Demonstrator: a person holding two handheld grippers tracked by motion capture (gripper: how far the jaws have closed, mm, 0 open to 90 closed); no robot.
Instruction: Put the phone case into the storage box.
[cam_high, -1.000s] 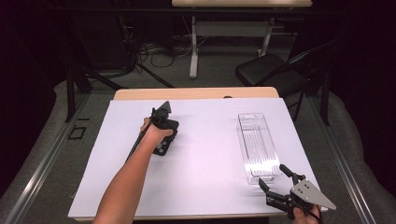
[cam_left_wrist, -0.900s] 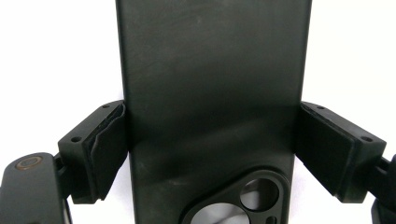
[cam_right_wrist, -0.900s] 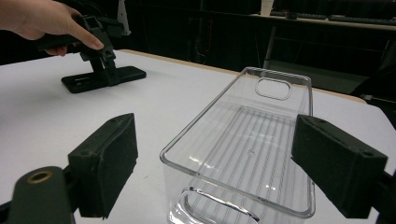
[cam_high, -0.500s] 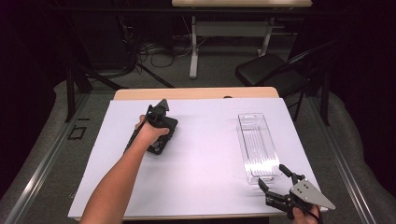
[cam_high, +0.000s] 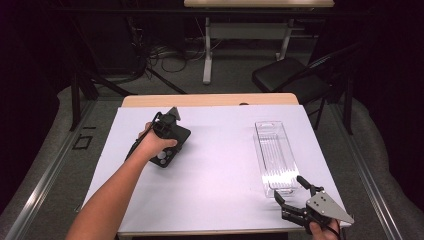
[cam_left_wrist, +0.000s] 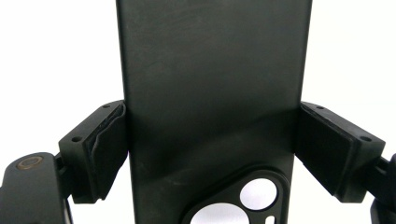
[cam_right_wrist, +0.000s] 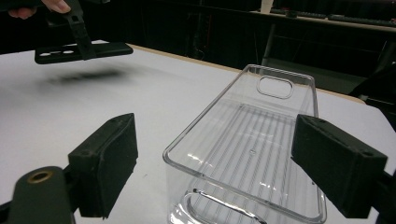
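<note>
White paper covers the table (cam_high: 215, 200), so everything shows plainly. My left gripper (cam_left_wrist: 210, 144) clamps the black phone case (cam_left_wrist: 212, 93) by its long edges, holding it level above the sheet. Rightward, my right gripper (cam_right_wrist: 215, 172) waits, jaws apart, before the clear tray (cam_right_wrist: 261, 126).

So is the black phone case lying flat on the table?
No, the phone case hangs in the air, held by the left gripper, with its shadow on the table below it.
</note>
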